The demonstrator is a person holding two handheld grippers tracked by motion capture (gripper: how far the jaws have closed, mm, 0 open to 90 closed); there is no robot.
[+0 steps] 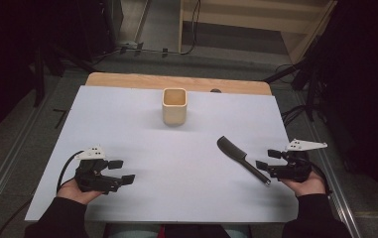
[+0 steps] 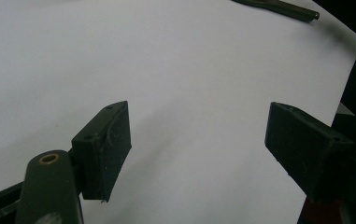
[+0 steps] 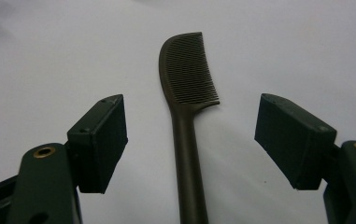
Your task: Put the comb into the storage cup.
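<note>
A dark comb (image 1: 241,158) with a long handle lies flat on the white sheet at the right, teeth end toward the far side. In the right gripper view the comb (image 3: 187,116) runs up between the two jaws, untouched. My right gripper (image 1: 268,161) is open, just right of the comb's handle end. A beige square cup (image 1: 174,105) stands upright at the far middle. My left gripper (image 1: 122,171) rests open at the near left, nothing between its jaws. The comb's handle tip (image 2: 302,11) shows at the top of the left gripper view.
The white sheet (image 1: 142,144) covers a wooden table (image 1: 127,79) whose far edge shows. Metal rails run along both sides on the floor. Cables and dark stands sit beyond the table.
</note>
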